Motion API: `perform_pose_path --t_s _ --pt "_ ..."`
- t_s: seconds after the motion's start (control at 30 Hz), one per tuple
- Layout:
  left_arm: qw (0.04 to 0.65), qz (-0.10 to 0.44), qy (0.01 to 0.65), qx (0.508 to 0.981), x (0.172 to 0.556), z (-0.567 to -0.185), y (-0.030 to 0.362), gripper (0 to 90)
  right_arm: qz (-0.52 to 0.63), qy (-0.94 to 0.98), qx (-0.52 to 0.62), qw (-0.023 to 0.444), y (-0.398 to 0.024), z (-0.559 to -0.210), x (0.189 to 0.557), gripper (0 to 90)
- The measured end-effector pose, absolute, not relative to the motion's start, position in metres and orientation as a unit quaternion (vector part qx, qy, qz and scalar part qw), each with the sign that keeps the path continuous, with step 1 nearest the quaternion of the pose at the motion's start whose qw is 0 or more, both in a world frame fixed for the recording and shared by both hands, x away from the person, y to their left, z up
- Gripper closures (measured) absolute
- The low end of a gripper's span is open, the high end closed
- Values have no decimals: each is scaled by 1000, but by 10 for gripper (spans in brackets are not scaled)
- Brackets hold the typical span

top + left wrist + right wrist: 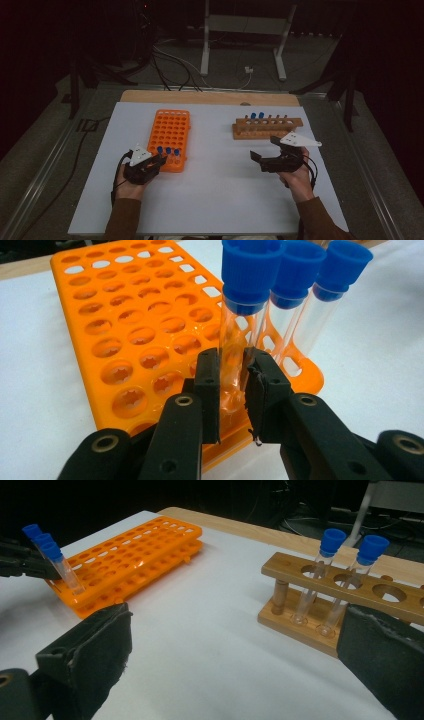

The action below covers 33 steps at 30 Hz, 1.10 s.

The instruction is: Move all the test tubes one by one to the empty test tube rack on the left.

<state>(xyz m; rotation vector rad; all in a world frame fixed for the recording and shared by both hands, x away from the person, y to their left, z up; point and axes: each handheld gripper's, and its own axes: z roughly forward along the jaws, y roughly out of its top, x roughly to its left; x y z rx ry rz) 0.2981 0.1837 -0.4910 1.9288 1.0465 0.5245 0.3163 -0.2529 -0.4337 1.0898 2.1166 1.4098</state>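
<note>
An orange tube rack (170, 131) lies left of centre on the white table. Three clear test tubes with blue caps stand in its near row. My left gripper (232, 375) is shut on the nearest test tube (240, 325), low on its glass, while the tube sits upright in a rack hole; the two neighbouring tubes (300, 300) stand just beyond it. In the high view the left gripper (157, 162) is at the rack's near edge. My right gripper (265, 148) hovers open and empty in front of the wooden rack (267, 127), which holds two blue-capped tubes (325, 560).
The orange rack (125, 325) has many vacant holes behind the three tubes. The wooden rack (350, 587) has free holes to the right of its tubes. A bare stretch of white table (215, 170) lies between the hands. Cables and a stand sit beyond the far edge.
</note>
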Motion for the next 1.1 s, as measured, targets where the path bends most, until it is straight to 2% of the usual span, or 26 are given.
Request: perform_pose_path --t_s 0.1,0.47,1.0,1.1 --pt "415 214 417 780 299 -493 181 779 500 753 386 186 -252 -434 316 12" --pt "430 193 431 769 300 -494 183 747 497 757 383 183 -250 -436 317 12" --pt "477 192 438 738 285 -479 192 548 499 753 388 182 -253 -435 318 12" --pt "488 188 440 730 283 -477 193 480 500 752 388 185 -253 -435 319 12"
